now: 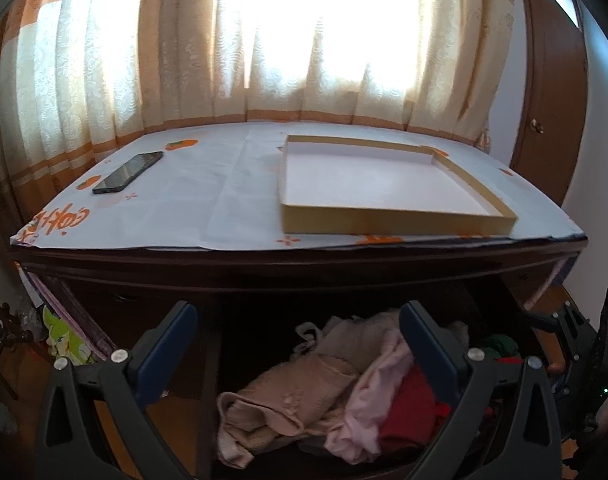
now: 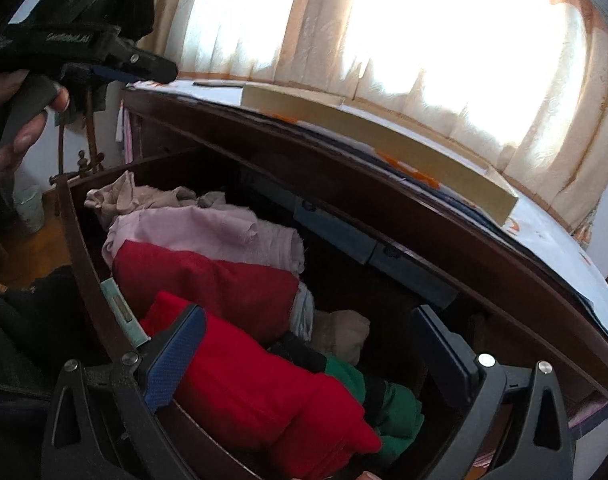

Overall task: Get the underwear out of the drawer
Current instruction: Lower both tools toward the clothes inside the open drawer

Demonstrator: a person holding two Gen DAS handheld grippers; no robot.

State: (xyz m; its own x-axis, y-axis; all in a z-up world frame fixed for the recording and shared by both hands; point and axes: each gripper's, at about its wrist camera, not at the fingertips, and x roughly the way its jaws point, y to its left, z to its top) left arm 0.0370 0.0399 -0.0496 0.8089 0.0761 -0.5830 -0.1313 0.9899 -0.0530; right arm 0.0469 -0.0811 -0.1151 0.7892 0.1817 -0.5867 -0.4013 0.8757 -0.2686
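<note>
Counter (image 1: 232,184): paper-covered top over the dark wood chest; carries an empty shallow box (image 1: 376,176) and a phone (image 1: 128,171).

Drawer (image 2: 84,240): pulled open below the counter, wooden wall curving round a loose heap of garments.

Underwear, all in the drawer, none lifted: red roll (image 2: 264,392), dark red roll (image 2: 208,276), pink piece (image 2: 200,228), beige piece (image 1: 288,396), green piece (image 2: 396,404). Which piece is meant cannot be told.

Right gripper (image 2: 308,354): fingers apart, nothing between them but the heap below. The red roll lies directly under and ahead, long axis slanting from the left finger toward lower right, so it crosses the gap at an angle. Judged the nearer of the two to a grasp.

Left gripper (image 1: 298,340): fingers apart, empty, higher, over the drawer's beige and pink end.

View differences: left wrist shows the counter top and box interior; right wrist shows the drawer's depth, the red and green pieces, and the hand (image 2: 16,120) on the left gripper's handle.
</note>
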